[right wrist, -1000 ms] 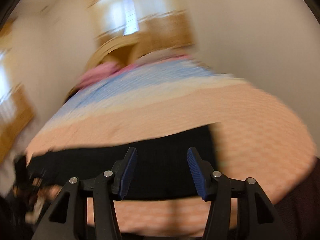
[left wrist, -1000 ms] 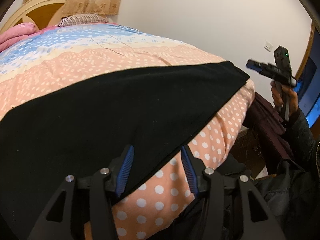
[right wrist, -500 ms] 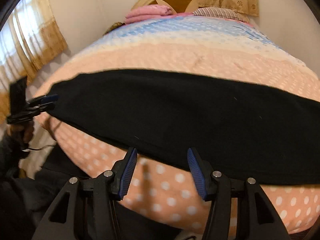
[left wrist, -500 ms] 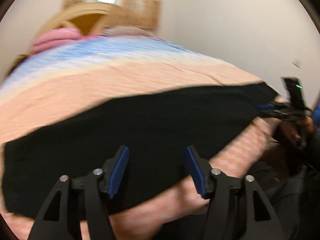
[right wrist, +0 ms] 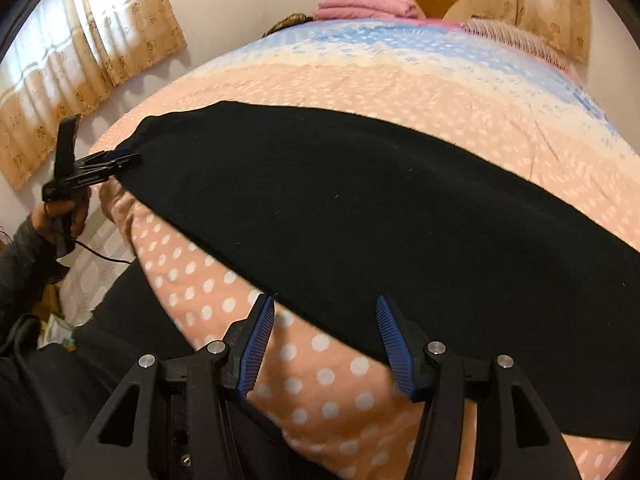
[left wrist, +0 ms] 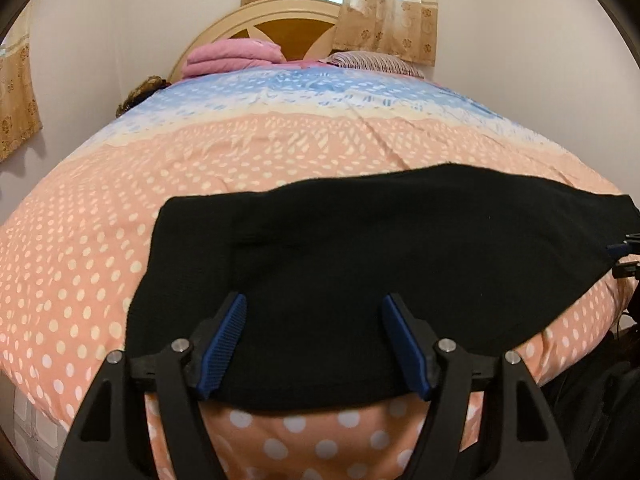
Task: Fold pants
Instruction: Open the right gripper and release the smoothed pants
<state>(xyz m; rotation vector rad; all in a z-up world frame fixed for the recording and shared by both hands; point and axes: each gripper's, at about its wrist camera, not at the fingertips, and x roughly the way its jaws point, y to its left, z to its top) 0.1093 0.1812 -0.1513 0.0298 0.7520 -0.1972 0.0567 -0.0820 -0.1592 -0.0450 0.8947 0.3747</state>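
Black pants lie flat in a long band across the near end of the bed, also in the right wrist view. My left gripper is open, its fingers just over the pants' near hem at one end. It shows in the right wrist view at the pants' left end. My right gripper is open over the pants' near edge and the bed's edge. Its fingertips show at the right rim of the left wrist view, beside the pants' other end.
The bed has a peach polka-dot and blue cover. Pink folded bedding and a striped pillow lie by the wooden headboard. Curtains hang on the wall. A dark-sleeved hand holds the left gripper.
Both grippers have swung toward the pants: the left gripper turned left to one end of the pants, the right gripper came down to the near edge. The pants have not moved.
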